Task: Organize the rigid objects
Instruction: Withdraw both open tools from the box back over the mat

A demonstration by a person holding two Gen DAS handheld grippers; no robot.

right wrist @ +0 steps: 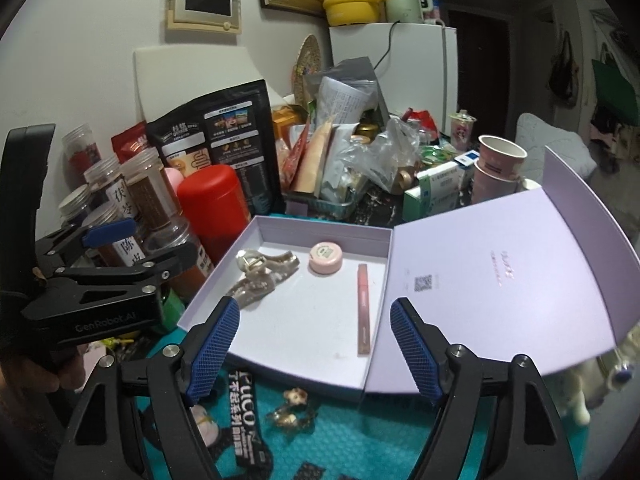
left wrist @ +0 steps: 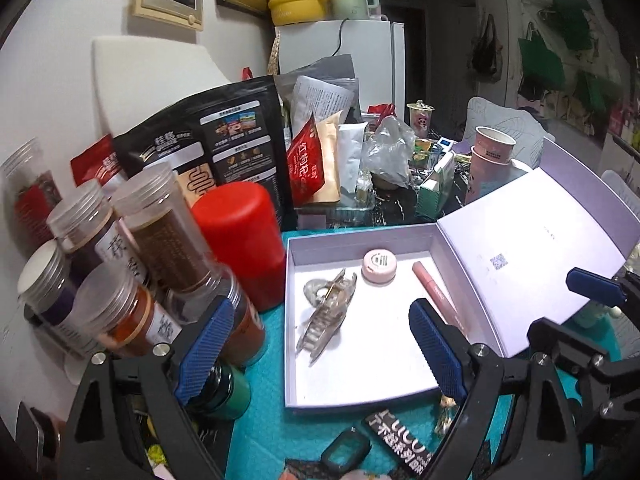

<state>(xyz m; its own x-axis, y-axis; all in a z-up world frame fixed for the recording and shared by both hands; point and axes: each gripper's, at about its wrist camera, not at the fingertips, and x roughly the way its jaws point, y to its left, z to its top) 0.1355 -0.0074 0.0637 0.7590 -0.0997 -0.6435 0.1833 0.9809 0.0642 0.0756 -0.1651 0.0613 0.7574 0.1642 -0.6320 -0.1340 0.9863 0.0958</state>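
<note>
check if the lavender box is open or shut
Open. The lavender box has its lid swung back to the right, baring the hair claw, pink round case and lip tube inside.

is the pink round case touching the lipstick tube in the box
Apart. The right wrist view shows bare white box floor between the pink round case and the lipstick tube.

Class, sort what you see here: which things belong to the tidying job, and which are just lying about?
Belongs to the job:
lavender box
hair claw clip
pink round compact
pink lip tube
small trinkets on the teal mat

Just lying about:
red canister
spice jars
black pouch
paper cups
</note>
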